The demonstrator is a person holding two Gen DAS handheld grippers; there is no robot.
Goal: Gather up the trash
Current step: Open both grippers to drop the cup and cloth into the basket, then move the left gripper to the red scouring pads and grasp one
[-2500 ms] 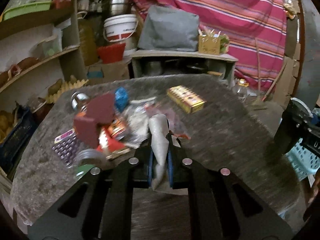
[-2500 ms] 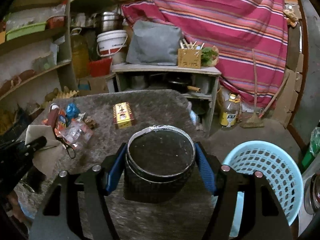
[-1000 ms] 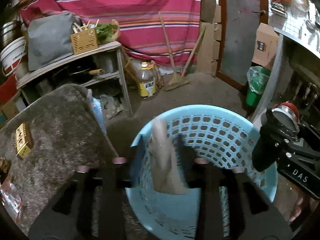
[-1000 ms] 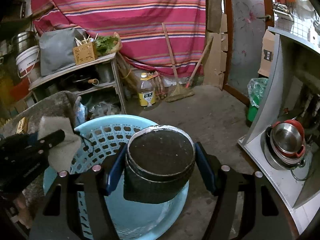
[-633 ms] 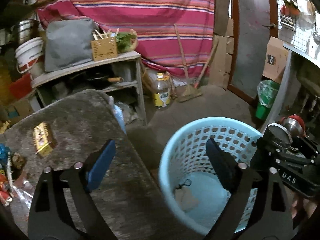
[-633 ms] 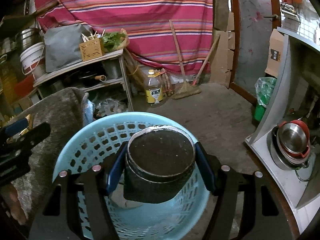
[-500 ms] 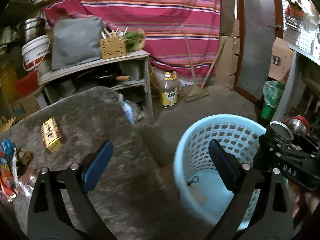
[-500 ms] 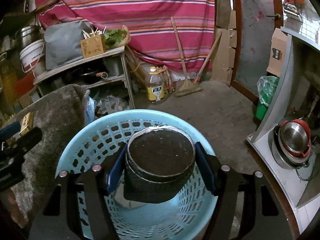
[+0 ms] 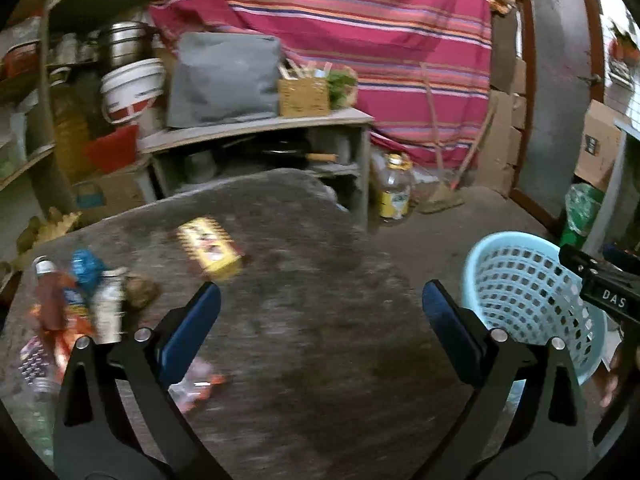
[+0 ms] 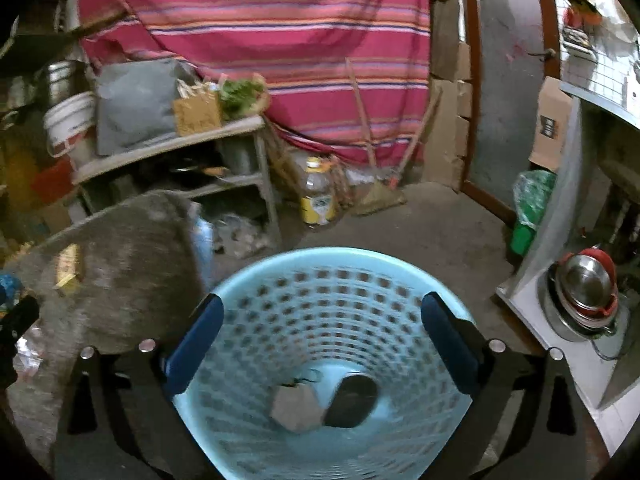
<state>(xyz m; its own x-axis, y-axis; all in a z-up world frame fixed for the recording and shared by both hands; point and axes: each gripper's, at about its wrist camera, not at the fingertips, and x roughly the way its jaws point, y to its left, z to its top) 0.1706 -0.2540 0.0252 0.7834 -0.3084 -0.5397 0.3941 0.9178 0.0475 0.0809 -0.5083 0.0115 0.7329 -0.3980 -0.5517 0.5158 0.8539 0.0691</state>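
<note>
Two items, paper scrap (image 10: 297, 408) and dark tin (image 10: 352, 400), lie in basket (image 10: 256, 276).

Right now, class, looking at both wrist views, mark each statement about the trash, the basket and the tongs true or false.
1. The right tongs grip a dark tin. False: they are open and empty; the dark tin lies in the blue basket.
2. A crumpled paper lies in the basket. True.
3. The left tongs are open over the table. True.
4. The yellow box is in the basket. False: it is on the table.
</note>
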